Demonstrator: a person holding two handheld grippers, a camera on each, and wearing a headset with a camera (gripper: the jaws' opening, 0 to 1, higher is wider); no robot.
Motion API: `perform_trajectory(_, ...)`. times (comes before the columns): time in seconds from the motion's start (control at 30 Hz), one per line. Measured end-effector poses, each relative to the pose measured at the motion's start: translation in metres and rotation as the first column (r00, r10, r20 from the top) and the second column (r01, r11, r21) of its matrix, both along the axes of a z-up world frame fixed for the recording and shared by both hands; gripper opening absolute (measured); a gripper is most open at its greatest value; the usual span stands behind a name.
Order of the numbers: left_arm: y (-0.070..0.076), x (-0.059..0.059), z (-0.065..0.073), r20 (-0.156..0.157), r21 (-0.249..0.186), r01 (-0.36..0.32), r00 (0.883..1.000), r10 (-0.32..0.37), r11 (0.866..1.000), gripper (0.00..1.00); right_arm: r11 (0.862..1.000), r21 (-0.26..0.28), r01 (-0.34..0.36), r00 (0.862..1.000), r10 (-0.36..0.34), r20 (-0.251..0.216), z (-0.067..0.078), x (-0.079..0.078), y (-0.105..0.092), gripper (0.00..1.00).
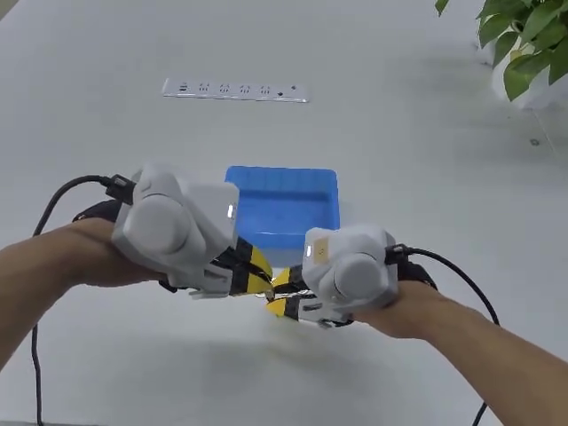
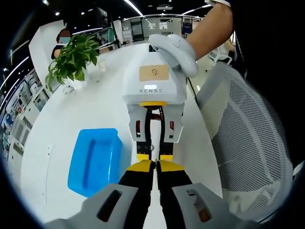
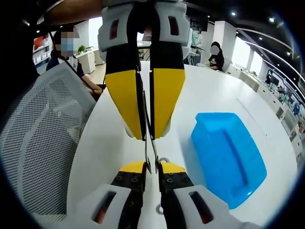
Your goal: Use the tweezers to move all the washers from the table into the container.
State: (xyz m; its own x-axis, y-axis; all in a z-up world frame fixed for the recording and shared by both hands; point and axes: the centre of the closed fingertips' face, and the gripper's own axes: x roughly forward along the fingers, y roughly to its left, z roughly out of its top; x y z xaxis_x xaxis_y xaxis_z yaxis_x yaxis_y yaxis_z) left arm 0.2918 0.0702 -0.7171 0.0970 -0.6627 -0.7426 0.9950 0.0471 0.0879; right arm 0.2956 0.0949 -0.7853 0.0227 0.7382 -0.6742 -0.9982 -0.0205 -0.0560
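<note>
While pointing tip to tip low over the white table (image 1: 417, 177), pressed shut on one pair of tweezers (image 3: 150, 152): left gripper (image 3: 147, 136) on the far part, right gripper (image 3: 152, 168) on the near end. Caught in the right gripper view: the thin steel legs, plus a washer (image 3: 165, 160) lying on the table just right of that gripper's tips. Masked in the head view by the two grey housings. Blue container (image 1: 293, 238) just beyond both grippers there; left of the jaws in the left gripper view, right of them in the other. Farther past the container in the head view, a power strip (image 1: 235, 90) and a potted plant (image 1: 524, 44).
</note>
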Motion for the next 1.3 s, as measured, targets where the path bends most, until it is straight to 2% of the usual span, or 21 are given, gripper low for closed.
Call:
perform_trajectory(0.83,0.015,0.01,-0.005,0.0,0.029,-0.018,1.0,0.018,0.999,0.07,1.0,0.007,-0.004,1.0,0.004,-0.004,-0.006,0.009,0.015,0.12)
perform_trajectory(1.3,0.015,0.013,-0.004,-0.005,0.024,-0.025,1.0,0.025,0.999,0.07,1.0,0.006,-0.003,1.0,0.003,-0.014,-0.009,0.012,0.018,0.12)
